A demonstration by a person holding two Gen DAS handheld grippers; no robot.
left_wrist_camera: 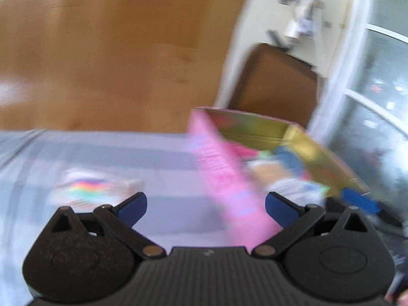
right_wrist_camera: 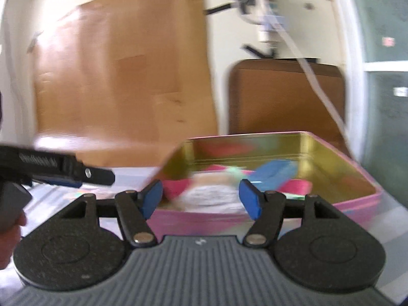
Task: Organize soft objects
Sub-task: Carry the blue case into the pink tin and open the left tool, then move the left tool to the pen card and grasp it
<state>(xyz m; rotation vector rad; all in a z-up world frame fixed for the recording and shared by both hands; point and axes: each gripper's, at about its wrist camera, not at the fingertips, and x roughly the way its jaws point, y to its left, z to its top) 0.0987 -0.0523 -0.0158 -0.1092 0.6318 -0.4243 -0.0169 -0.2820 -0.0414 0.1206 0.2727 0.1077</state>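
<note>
Step in hand: judging by how things lie, between picks; several soft pieces already sit in the pink tin (right_wrist_camera: 357, 205), lower right of the right wrist view, and one rainbow-patterned soft piece (left_wrist_camera: 94, 191) lies on the grey striped cloth (left_wrist_camera: 153, 158), lower left of the left wrist view.
Left gripper (left_wrist_camera: 206, 207): jaws spread, nothing between them; the tin's pink wall stands just beyond.
Right gripper (right_wrist_camera: 201, 199): jaws spread, empty, facing the tin.
Next move: likely the left gripper swings to the rainbow piece and pinches it gently.
Count: one tin; one piece outside; inside, too blurred to count.
</note>
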